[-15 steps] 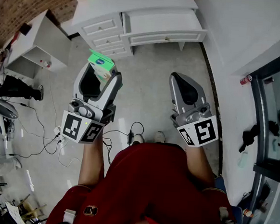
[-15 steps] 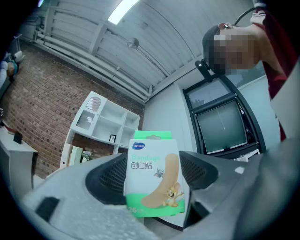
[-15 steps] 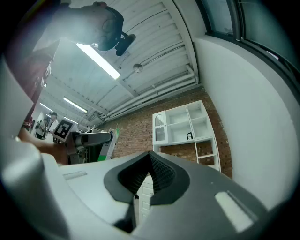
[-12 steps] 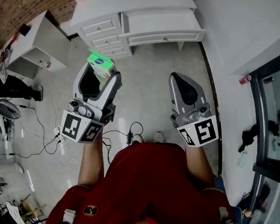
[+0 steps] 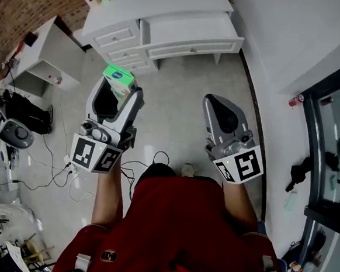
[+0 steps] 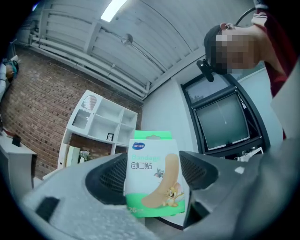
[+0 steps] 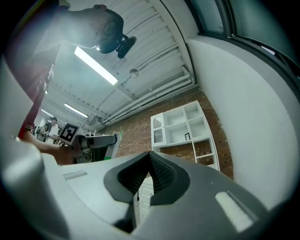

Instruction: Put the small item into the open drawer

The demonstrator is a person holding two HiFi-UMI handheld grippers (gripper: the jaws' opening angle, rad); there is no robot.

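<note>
A small green and white bandage box (image 5: pixel 118 78) stands upright between the jaws of my left gripper (image 5: pixel 121 87), which is shut on it. In the left gripper view the box (image 6: pixel 154 176) fills the gap between the two dark pads (image 6: pixel 111 176). My right gripper (image 5: pixel 217 102) is shut with nothing in it; its ribbed pads (image 7: pixel 158 172) meet. Both grippers are held above the floor, short of the white dresser (image 5: pixel 133 9), whose wide drawer (image 5: pixel 187 27) stands pulled out at the top of the head view.
A low white shelf unit (image 5: pixel 47 55) stands at the left. Cables (image 5: pixel 53 167) and dark gear (image 5: pixel 19 112) lie on the floor at the left. A white wall and a dark-framed glass front (image 5: pixel 327 151) run along the right. A white bookcase (image 6: pixel 101 124) stands against a brick wall.
The head view has shifted a little, so the dresser and both grippers sit slightly further left. The box stays gripped in the left gripper; the right gripper stays shut.
</note>
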